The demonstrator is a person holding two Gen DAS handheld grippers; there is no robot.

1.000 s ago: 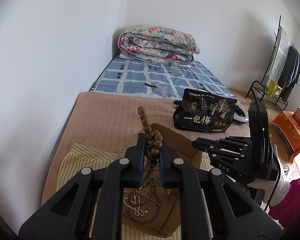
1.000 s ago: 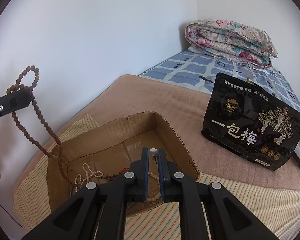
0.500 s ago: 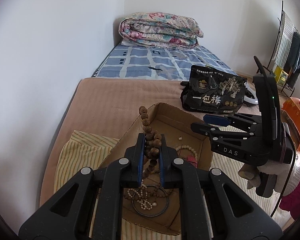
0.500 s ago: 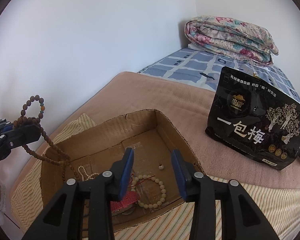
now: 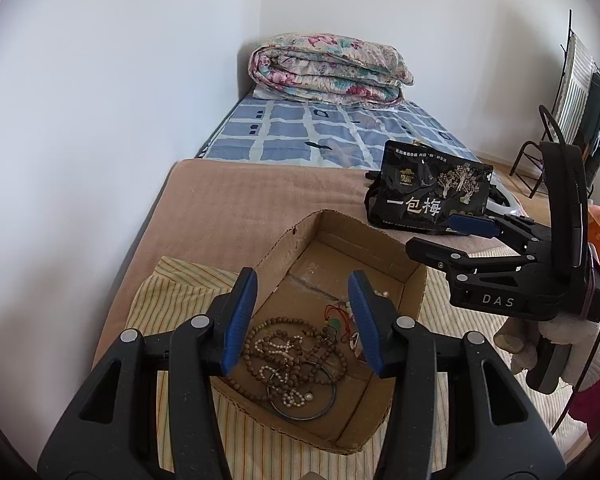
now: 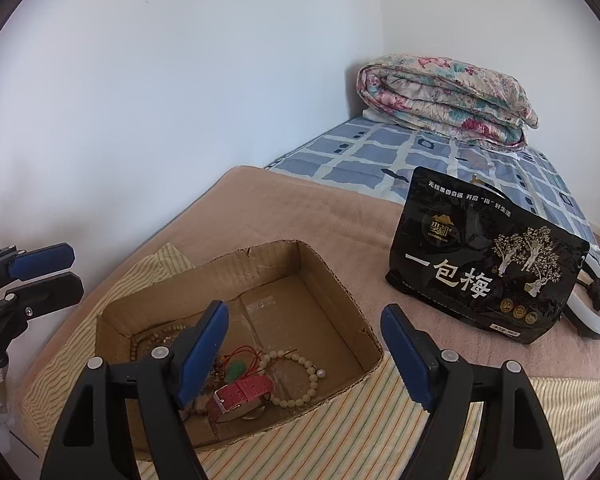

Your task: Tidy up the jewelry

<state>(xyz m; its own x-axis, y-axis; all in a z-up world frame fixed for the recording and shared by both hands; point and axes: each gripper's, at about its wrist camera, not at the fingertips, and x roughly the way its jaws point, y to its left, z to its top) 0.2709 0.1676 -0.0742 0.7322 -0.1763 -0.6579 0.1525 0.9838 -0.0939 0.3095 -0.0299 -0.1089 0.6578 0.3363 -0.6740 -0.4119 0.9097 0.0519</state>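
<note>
An open cardboard box sits on a striped cloth on the bed. Inside lie a long brown bead necklace, a white pearl string and a dark metal bangle. My left gripper hovers over the box, its jaws opening with nothing between them. In the right wrist view the box also holds a cream bead bracelet, a red watch strap and a green pendant. My right gripper hangs above its near edge, jaws opening and empty.
A black snack bag stands on the brown blanket right of the box, with a white ring light behind it. A folded floral quilt lies at the bed's far end. The wall runs close on the left. A clothes rack stands far right.
My left gripper let go of the brown bead necklace, which now lies in the box. My right gripper went from shut to wide open.
</note>
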